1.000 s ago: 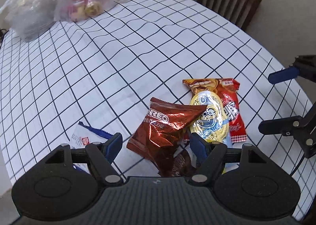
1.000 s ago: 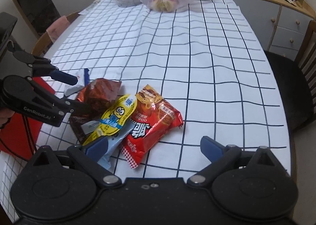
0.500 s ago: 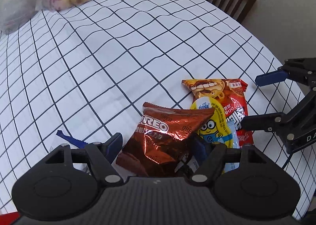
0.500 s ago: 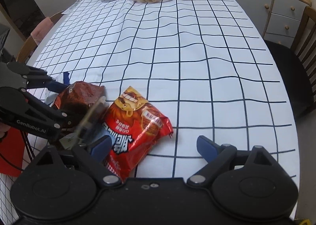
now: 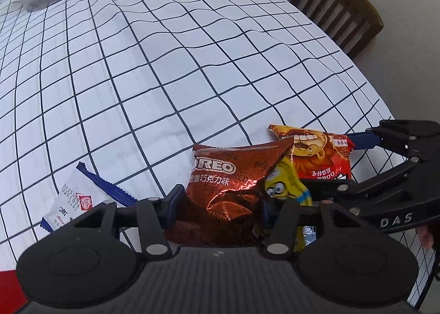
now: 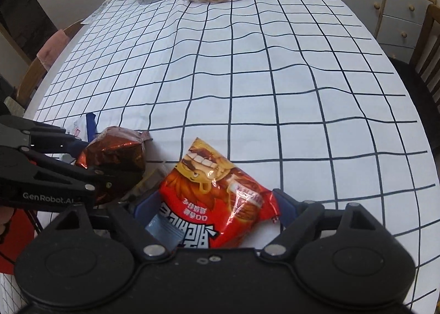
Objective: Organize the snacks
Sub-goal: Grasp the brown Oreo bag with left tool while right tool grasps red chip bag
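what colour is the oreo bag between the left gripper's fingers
The Oreo bag is shiny reddish-brown foil with white lettering, clearest in the left wrist view.
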Available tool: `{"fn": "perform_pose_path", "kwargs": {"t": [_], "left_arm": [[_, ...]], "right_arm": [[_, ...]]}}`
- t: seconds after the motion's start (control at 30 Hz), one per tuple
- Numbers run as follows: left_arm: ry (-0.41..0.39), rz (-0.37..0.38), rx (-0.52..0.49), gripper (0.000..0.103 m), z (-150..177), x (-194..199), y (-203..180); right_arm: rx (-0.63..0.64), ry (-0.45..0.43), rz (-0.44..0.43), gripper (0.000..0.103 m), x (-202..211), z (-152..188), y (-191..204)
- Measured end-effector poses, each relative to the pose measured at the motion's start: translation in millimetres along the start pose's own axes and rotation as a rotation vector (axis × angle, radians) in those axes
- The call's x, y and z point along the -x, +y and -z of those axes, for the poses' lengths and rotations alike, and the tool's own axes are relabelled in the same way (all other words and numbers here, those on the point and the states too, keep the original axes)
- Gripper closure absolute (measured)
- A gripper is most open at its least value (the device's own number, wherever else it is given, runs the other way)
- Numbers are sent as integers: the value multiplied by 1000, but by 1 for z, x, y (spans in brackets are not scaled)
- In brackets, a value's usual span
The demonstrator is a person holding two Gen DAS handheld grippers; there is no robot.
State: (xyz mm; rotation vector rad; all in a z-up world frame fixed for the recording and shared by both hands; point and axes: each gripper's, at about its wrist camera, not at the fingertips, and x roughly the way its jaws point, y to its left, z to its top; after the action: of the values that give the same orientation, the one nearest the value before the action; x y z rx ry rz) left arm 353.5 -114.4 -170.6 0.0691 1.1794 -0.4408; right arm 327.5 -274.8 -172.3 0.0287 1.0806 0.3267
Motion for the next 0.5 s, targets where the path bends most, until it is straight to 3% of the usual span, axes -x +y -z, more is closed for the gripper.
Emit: {"fn": "perform_pose_path", "kwargs": {"t": [0.17,0.37,0.5], "left_arm": [[-12,-12,47,53,2,1,5],[-19,-33,84,54,7,5,8],[-26,-46,117,54,11,8,10]], "right_arm": [[-44,-17,39,16,-2,0,3],[-61,-44,30,33,4,4,2],[-96,-80,14,52,15,6,-5]]}}
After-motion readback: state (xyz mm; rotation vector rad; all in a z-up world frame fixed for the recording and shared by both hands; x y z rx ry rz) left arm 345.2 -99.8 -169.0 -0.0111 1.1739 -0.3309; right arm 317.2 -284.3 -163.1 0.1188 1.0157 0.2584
